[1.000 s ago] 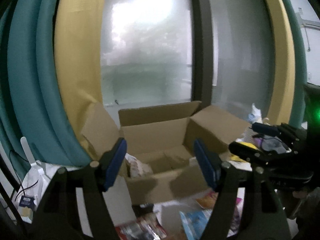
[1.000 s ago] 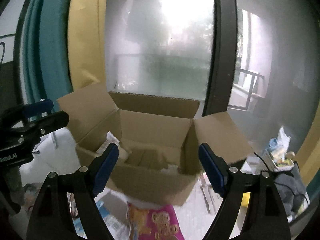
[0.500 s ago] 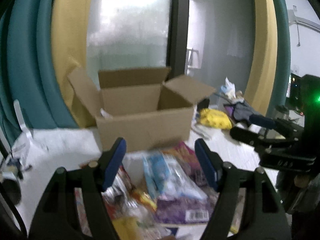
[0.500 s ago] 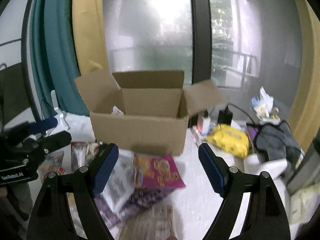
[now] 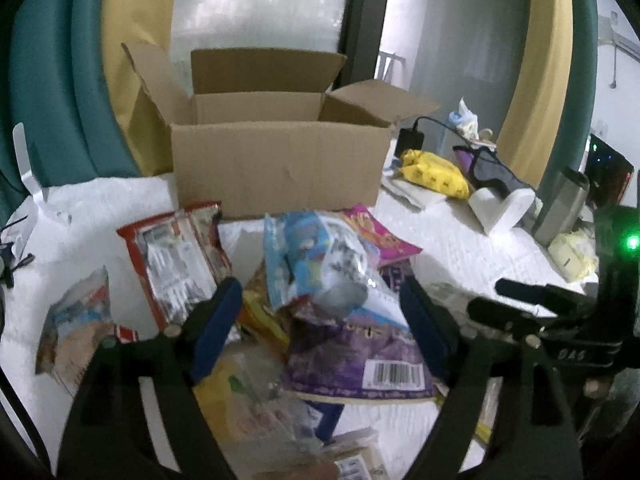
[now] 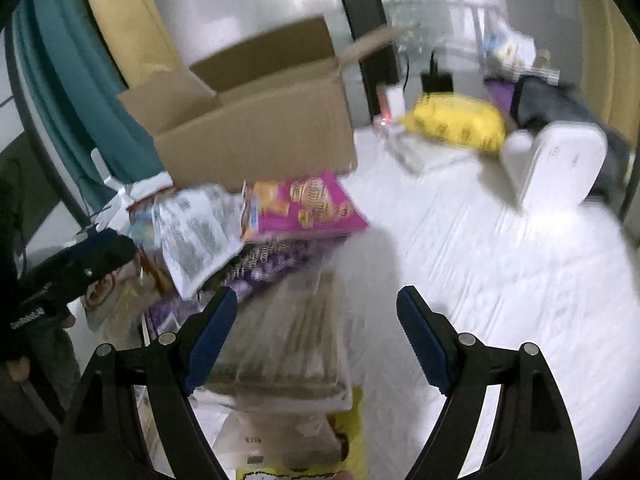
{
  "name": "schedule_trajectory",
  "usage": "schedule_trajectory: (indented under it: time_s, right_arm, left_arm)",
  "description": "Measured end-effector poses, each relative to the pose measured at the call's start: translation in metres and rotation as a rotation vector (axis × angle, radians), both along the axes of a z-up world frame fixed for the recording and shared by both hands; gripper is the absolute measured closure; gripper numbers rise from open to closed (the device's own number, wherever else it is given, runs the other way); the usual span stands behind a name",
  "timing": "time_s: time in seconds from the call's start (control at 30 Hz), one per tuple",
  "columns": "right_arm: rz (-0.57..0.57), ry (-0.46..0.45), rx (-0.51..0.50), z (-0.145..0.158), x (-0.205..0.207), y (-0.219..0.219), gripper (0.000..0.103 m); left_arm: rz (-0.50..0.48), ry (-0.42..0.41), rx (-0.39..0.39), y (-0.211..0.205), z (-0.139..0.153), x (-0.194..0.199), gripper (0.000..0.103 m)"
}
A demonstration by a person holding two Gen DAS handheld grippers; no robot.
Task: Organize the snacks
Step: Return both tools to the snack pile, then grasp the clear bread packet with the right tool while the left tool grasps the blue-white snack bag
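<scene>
Both my grippers hung over the snacks [image 5: 320, 288] heaped on the desk [image 6: 500, 248] just in front of the box [image 5: 276, 164]. My left gripper [image 5: 320, 316] had just been spreading its fingers, nothing pinched between them, above a blue packet [image 5: 312, 264]. My right gripper [image 6: 316, 332] had its fingers spread wide and empty, near a pink packet [image 6: 308, 208].
</scene>
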State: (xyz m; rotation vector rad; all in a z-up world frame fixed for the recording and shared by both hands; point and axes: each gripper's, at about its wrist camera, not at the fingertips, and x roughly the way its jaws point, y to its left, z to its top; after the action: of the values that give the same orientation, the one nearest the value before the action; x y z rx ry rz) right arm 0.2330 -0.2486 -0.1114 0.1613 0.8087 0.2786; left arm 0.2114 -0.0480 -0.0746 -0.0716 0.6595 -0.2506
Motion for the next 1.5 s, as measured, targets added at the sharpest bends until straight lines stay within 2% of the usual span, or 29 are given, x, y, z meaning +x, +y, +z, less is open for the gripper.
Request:
schedule_trajectory:
  time_s: [0.13, 0.17, 0.27, 0.43, 0.47, 0.57, 0.73, 0.87, 0.93, 1.0, 1.13, 1.3, 1.33, 1.5]
  right_arm:
    - [0.047, 0.038, 0.015, -0.011, 0.000, 0.012, 0.020]
    - [0.064, 0.029, 0.021, -0.012, -0.002, 0.015, 0.032]
    - [0.077, -0.008, -0.005, -0.008, -0.007, 0.019, 0.050]
    - [0.081, -0.057, 0.000, 0.002, -0.015, 0.009, 0.059]
    - [0.075, -0.068, 0.000, 0.005, -0.017, 0.005, 0.067]
    - [0.047, -0.120, 0.000, 0.021, -0.022, -0.009, 0.073]
    - [0.014, -0.184, -0.011, 0.036, -0.020, -0.024, 0.077]
    - [-0.001, -0.183, 0.009, 0.032, -0.011, -0.035, 0.077]
    - [-0.004, -0.180, 0.017, 0.029, -0.009, -0.038, 0.077]
    - [-0.004, -0.179, 0.022, 0.027, -0.009, -0.038, 0.078]
    - [-0.008, -0.182, 0.031, 0.026, -0.009, -0.040, 0.078]
    - [-0.011, -0.199, 0.024, 0.032, -0.013, -0.039, 0.079]
    - [-0.013, -0.201, 0.021, 0.034, -0.014, -0.038, 0.079]
    - [-0.007, -0.216, -0.007, 0.044, -0.018, -0.029, 0.079]
  left_arm:
    - [0.005, 0.027, 0.004, -0.004, -0.007, -0.001, 0.019]
    - [0.005, 0.028, 0.008, -0.006, -0.007, -0.002, 0.019]
    - [0.005, 0.019, 0.021, -0.008, -0.003, -0.004, 0.019]
    - [0.008, -0.019, 0.053, -0.013, 0.012, -0.003, 0.018]
    - [0.011, -0.028, 0.059, -0.014, 0.015, -0.002, 0.018]
    - [0.014, -0.052, 0.084, -0.019, 0.022, 0.007, 0.016]
    - [0.007, -0.034, 0.108, -0.027, 0.018, 0.031, 0.016]
    - [-0.031, 0.071, 0.138, -0.036, -0.001, 0.051, 0.016]
    - [-0.033, 0.108, 0.201, -0.043, -0.014, 0.058, 0.016]
    - [-0.044, 0.133, 0.231, -0.046, -0.024, 0.062, 0.016]
    - [-0.052, 0.118, 0.238, -0.045, -0.026, 0.060, 0.017]
    - [-0.088, 0.083, 0.237, -0.047, -0.024, 0.051, 0.038]
    - [-0.094, 0.083, 0.223, -0.046, -0.022, 0.048, 0.045]
    - [-0.108, 0.039, 0.181, -0.042, -0.008, 0.028, 0.050]
